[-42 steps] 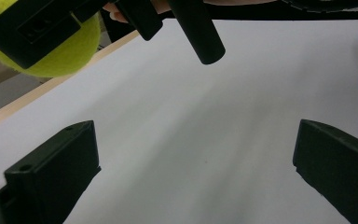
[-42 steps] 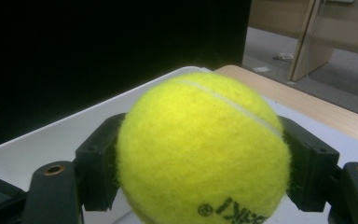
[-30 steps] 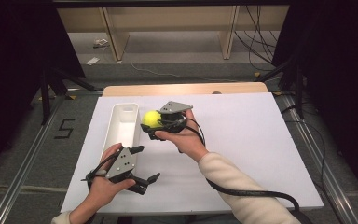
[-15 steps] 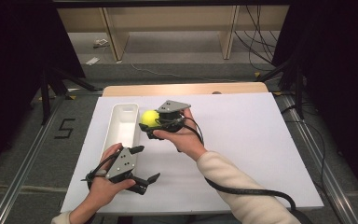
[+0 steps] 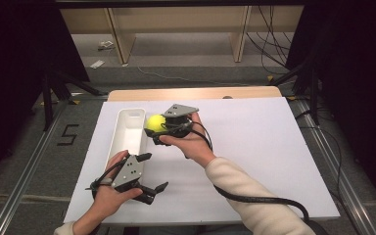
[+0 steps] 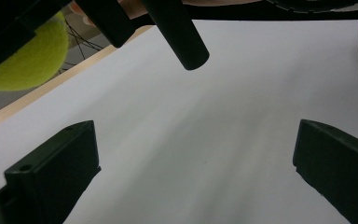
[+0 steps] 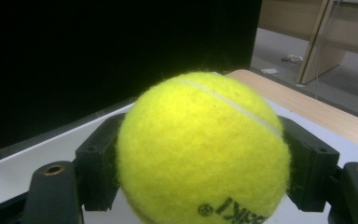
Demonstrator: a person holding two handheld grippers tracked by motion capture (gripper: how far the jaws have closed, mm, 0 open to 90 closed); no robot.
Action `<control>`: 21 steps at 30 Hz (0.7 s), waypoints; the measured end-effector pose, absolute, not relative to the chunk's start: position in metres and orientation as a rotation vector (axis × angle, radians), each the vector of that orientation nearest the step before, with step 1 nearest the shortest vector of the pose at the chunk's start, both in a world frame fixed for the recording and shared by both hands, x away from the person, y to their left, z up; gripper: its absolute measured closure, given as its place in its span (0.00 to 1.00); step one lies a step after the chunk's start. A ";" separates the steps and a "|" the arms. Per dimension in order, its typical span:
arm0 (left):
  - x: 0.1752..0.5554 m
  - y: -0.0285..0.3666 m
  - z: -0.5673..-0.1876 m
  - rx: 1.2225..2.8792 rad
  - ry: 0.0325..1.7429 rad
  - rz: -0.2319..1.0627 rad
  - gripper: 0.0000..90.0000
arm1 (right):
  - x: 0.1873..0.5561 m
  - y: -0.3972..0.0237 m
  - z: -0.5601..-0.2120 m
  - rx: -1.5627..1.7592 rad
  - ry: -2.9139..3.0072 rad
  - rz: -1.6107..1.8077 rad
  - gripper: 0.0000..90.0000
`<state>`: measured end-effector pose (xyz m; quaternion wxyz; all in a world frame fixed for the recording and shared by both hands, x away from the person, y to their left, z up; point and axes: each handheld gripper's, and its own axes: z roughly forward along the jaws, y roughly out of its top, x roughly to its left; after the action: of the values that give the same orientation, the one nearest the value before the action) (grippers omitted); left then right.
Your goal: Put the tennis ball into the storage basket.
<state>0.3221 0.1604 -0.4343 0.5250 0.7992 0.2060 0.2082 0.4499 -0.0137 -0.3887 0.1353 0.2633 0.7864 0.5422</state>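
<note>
A yellow tennis ball [image 5: 155, 122] is held just above the table, beside the right wall of a long white bin [image 5: 129, 131]. My right gripper [image 5: 159, 129] is shut on it, with a black jaw pressed to each side of the ball [image 7: 200, 149]. The bin looks empty inside. My left gripper [image 5: 155, 171] rests low near the table's front left, just past the bin's near end, jaws wide apart with nothing between them. In the left gripper view [image 6: 196, 168] it faces bare white tabletop, and the ball [image 6: 28, 60] hangs at the upper left.
A white sheet [image 5: 254, 147] covers the table, with a wooden strip [image 5: 196, 93] along its far edge. The right gripper's black cable [image 5: 254, 198] trails over the front right. Metal rails [image 5: 24, 166] run along the floor on both sides, and shelving legs stand beyond the table.
The right gripper has crept slightly left with the ball, closer to the bin. The left hand and its gripper have stayed put.
</note>
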 end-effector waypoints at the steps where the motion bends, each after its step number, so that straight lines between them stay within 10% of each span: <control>1: 0.322 0.160 -0.434 1.912 0.492 0.498 0.00 | 0.450 -0.013 -0.389 0.761 2.278 1.570 0.29; 21: 0.322 0.160 -0.434 1.913 0.491 0.498 0.00 | 0.453 -0.007 -0.386 0.751 2.276 1.575 0.29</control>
<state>0.3220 0.1603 -0.4343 0.5249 0.7994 0.2053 0.2080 0.4526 -0.0071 -0.3863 0.1363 0.2594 0.7863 0.5439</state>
